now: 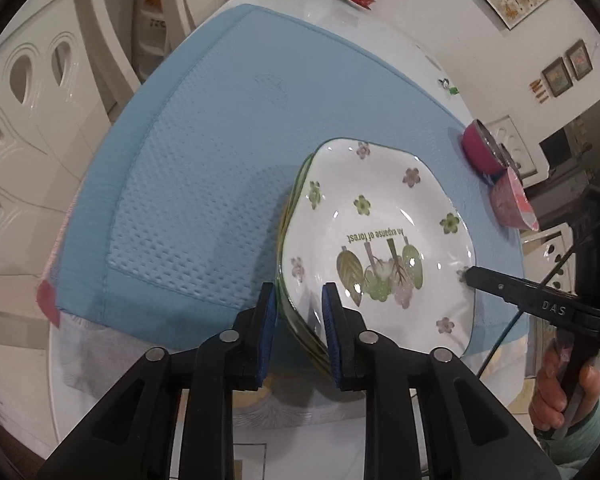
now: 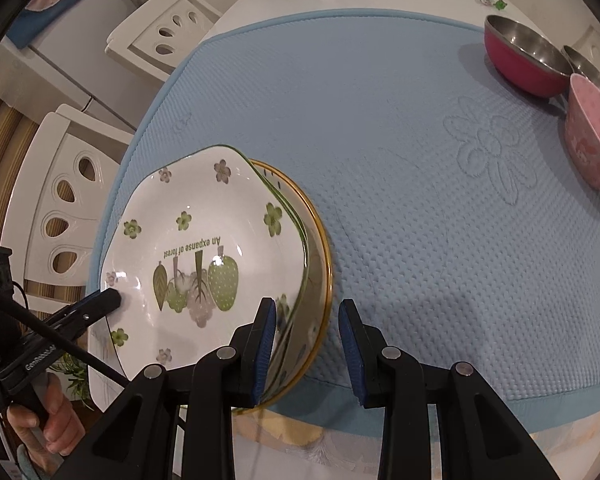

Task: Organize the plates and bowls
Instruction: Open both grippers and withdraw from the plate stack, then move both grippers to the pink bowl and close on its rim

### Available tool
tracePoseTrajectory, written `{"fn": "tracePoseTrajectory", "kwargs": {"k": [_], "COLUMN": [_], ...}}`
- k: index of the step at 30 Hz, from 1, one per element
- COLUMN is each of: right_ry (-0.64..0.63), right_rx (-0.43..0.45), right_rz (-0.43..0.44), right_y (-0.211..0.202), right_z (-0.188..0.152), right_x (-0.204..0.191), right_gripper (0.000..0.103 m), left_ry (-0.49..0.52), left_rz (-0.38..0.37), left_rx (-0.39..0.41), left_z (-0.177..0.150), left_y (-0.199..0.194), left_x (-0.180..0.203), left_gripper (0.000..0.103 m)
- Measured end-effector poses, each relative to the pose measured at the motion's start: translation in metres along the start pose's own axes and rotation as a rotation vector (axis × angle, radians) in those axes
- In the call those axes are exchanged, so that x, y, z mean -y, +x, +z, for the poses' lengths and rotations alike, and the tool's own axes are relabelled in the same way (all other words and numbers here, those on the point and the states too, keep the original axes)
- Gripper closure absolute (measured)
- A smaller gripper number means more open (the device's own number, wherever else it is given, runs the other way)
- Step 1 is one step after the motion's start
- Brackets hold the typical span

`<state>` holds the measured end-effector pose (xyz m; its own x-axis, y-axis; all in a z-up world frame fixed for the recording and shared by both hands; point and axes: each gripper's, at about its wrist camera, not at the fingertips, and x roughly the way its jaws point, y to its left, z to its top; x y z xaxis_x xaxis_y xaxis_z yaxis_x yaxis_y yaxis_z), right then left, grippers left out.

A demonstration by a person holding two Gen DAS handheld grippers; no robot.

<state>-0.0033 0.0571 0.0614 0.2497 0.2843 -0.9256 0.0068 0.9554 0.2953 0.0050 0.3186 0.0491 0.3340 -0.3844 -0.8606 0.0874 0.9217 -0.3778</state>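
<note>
A stack of plates [image 2: 204,248] sits on the blue mat [image 2: 420,200]. The left claw [image 1: 299,320] and right claw [image 2: 307,344] each straddle its rim, jaws apart. Far right, a red bowl [image 2: 520,60] and pink bowl [image 2: 592,132] stand empty.

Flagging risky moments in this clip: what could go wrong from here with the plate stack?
The plate stack overhangs the blue mat's near edge, so a nudge might tip it. The left gripper and right gripper each straddle a rim, jaws open; uneven closing could slide the forest plate off the plates below.
</note>
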Motion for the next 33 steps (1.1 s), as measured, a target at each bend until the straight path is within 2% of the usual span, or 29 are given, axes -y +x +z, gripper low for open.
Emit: {"fn": "tracePoseTrajectory", "kwargs": {"k": [5,10,14,16,18,19,20,26,29,33], "right_ry": [0.023,0.057,0.093,0.109,0.129,0.146,0.158,0.221,0.275,0.362], "right_rx": [0.009,0.070,0.124,0.173,0.209,0.237,0.258,0.326,0.345,0.333], "right_rz": [0.025,0.056,0.071,0.071,0.073,0.078,0.079,0.039,0.021,-0.029], "right_y": [-0.005,-0.027,-0.049,-0.066,-0.077,-0.085,-0.092,-0.126,-0.137,-0.137], "right_z": [-0.004,-0.008,-0.012,-0.017,-0.016,-0.016,-0.014,-0.003,-0.004,0.003], "right_x": [0.002,0.008,0.017,0.027,0.039,0.050,0.059,0.132,0.179,0.241], "right_gripper": [0.071,0.071,0.071,0.071,0.062,0.052,0.050,0.050,0.050,0.050], "left_ry": [0.020,0.053,0.111,0.153,0.195,0.226,0.244,0.320,0.357,0.398], "left_rz": [0.023,0.069,0.021,-0.022,-0.043,-0.058,-0.070,-0.144,-0.208,-0.213], "left_rx": [0.005,0.108,0.158,0.171,0.179,0.186,0.191,0.202,0.167,0.105], "left_z": [0.001,0.014,0.028,0.033,0.037,0.040,0.042,0.062,0.070,0.078], "left_y": [-0.002,-0.031,-0.042,-0.041,-0.038,-0.036,-0.035,-0.013,0.011,0.061], "left_x": [0.005,0.015,0.041,0.064,0.088,0.107,0.120,0.210,0.257,0.320], "left_gripper": [0.080,0.080,0.079,0.079,0.079,0.079,0.079,0.059,0.058,0.058]}}
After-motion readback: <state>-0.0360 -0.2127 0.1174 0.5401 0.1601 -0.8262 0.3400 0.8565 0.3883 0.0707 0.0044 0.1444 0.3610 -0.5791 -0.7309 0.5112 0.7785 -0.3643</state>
